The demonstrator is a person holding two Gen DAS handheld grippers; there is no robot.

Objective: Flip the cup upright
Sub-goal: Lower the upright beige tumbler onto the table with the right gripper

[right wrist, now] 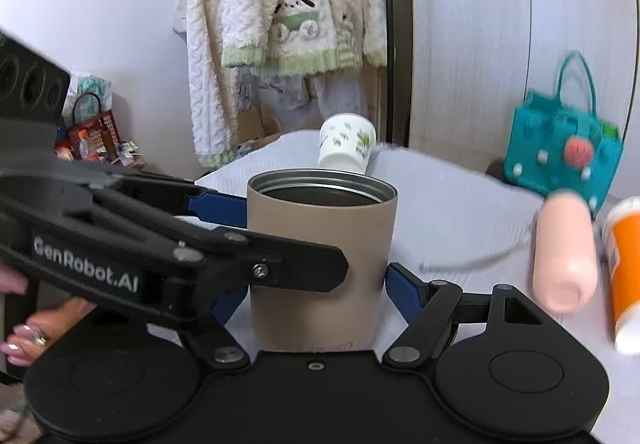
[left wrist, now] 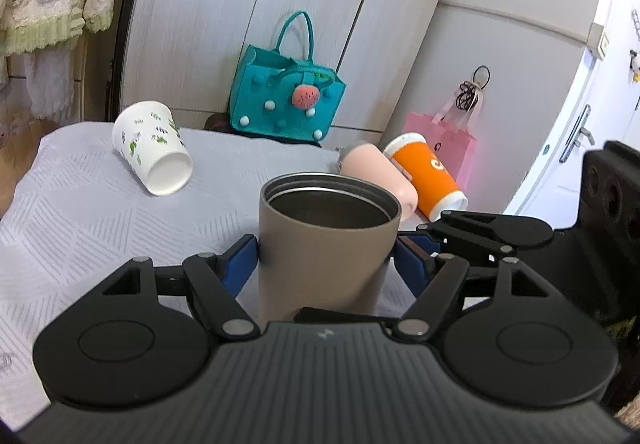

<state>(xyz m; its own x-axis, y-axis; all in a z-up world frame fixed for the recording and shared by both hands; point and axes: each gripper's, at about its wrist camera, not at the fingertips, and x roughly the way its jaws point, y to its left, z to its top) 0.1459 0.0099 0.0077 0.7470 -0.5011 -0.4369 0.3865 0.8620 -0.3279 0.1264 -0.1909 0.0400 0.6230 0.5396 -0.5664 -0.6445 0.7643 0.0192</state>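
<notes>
Tumbler (left wrist: 326,244) first: a taupe steel-lined cup, standing mouth-up on the grey-clothed desk (left wrist: 80,212), right in the middle of both wrist views. It looks upright already, base apparently down on the cloth, though the base itself is hidden behind the gripper bodies.

Left hand-held gripper (left wrist: 325,256) brackets it, blue pads at either side of the wall; the left pad sits against the cup, the right pad shows a sliver of gap, so whether it pinches or has just slackened cannot be told. Right hand-held gripper (right wrist: 316,284) is around the same cup from another angle, its right blue finger (right wrist: 404,292) standing a little clear of the wall and its left finger hidden behind the other tool, so its hold cannot be told either.

Further out, three more cups lie on their sides: a white leaf-print cup (left wrist: 154,148) at the far left of the desk, a pink one (left wrist: 380,176) and an orange one (left wrist: 426,176) together at the right. A teal felt bag (left wrist: 286,92) stands behind.

Judged from this, the tumbler's flip is in its closing step. Next move calls for both tools to open fully and back straight off without nudging the cup, then a pick among the toppled three.
</notes>
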